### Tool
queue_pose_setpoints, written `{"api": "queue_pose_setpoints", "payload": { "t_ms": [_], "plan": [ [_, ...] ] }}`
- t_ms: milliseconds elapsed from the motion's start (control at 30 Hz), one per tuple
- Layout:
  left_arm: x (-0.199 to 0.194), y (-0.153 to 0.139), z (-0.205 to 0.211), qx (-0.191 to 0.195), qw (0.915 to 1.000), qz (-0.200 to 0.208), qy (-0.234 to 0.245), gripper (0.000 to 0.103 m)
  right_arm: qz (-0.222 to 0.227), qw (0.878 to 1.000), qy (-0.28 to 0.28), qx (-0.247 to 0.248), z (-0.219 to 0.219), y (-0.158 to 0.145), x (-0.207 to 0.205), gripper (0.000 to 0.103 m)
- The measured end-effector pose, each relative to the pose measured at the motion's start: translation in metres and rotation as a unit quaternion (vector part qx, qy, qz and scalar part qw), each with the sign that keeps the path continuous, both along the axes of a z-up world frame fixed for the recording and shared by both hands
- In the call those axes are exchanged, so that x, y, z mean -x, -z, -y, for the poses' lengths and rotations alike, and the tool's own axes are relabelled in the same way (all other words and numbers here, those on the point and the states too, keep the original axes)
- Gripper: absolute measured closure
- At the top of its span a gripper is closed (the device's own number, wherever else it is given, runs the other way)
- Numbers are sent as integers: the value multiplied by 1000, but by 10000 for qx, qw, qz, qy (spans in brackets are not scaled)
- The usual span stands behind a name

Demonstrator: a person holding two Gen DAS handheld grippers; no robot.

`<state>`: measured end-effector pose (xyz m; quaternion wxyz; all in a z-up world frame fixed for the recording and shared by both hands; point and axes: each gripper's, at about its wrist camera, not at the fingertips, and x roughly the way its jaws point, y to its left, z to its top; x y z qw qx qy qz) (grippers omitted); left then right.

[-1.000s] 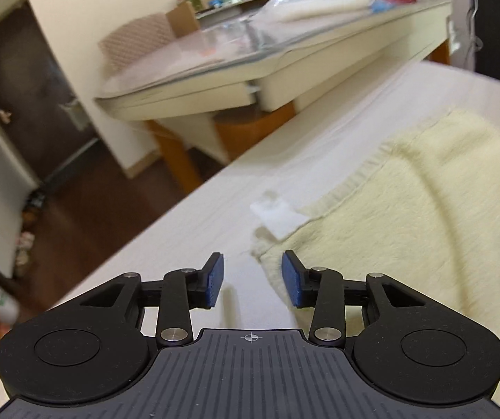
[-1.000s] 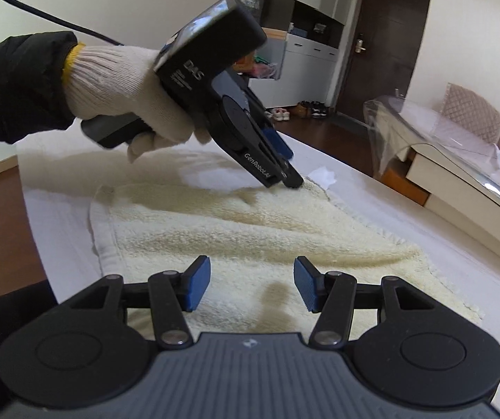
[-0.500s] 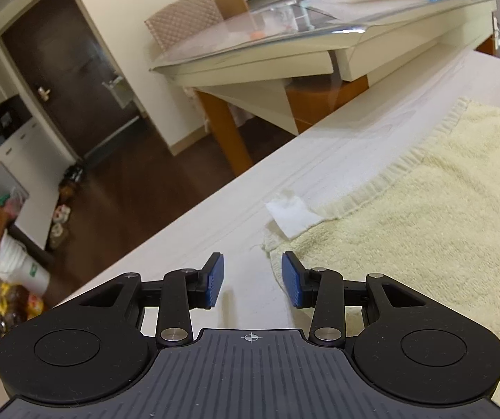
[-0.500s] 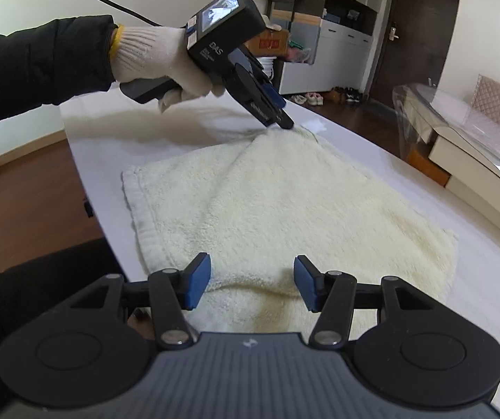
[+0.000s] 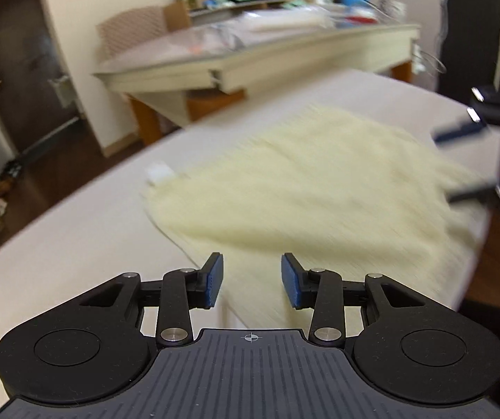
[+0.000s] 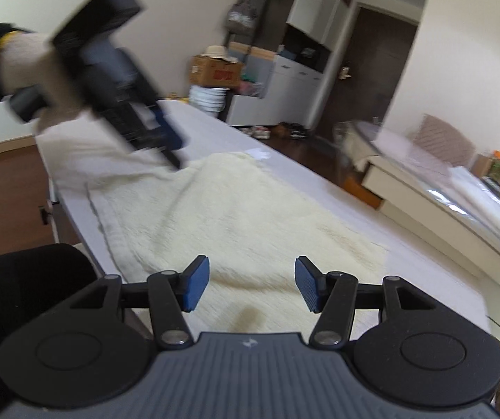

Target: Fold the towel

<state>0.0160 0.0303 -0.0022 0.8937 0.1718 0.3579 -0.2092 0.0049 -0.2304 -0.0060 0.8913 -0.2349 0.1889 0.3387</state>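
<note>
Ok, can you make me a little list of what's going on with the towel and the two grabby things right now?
towel: cream towel lying spread out, not yet folded
table: white table under the towel
label: small white tag at the towel's far corner
left gripper: left gripper open, over the towel's near edge, holding nothing
right gripper: right gripper open, above the towel, holding nothing
sharpness: both views blurred

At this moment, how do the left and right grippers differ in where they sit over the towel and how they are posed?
The left gripper is over the towel's side edge, table showing under its left finger; the right gripper is above a towel end with cloth under both fingers. Seen from the right wrist, the left gripper points steeply down at the towel; the right gripper's tilt cannot be judged. Both are open and hold nothing.
</note>
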Motion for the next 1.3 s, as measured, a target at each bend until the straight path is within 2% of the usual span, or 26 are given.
{"api": "queue_pose_setpoints", "payload": {
  "t_ms": [133, 267, 400, 600, 767, 833, 967, 1067, 1133, 1233, 1300],
  "plan": [
    [23, 5, -1, -80, 10000, -22, -40, 63, -29, 9999, 151, 48, 18, 0, 7, 37],
    [40, 4, -9, -266, 9996, -4, -116, 63, -96, 9992, 131, 364, 29, 0, 14, 37],
    [50, 2, -15, -414, 9989, -28, -231, 61, -153, 9973, -174, 700, 33, 1, 22, 35],
    [51, -1, -7, -632, 9977, 66, -256, 58, 213, 9794, -971, 1760, 17, 16, 28, 35],
    [45, -8, 2, -381, 9988, 201, -231, 58, 125, 9671, -1403, 2118, 7, 25, 15, 38],
    [43, -10, 7, -315, 9990, 240, -215, 57, 22, 9643, -1502, 2179, 5, 29, 11, 45],
    [39, -6, 12, -300, 9991, 240, -162, 55, -210, 9621, -1554, 2231, 9, 28, 10, 47],
    [38, -3, 12, -284, 9993, 202, -160, 54, -345, 9633, -1522, 2183, 18, 21, 19, 54],
    [38, -1, 11, -277, 9993, 195, -172, 54, -386, 9652, -1460, 2135, 24, 18, 25, 68],
    [37, 0, 9, -253, 9994, 187, -169, 54, -279, 9666, -1318, 2180, 30, 13, 33, 84],
    [38, 0, 8, -232, 9994, 171, -174, 53, -85, 9643, -1288, 2311, 28, 15, 39, 88]
  ]
}}
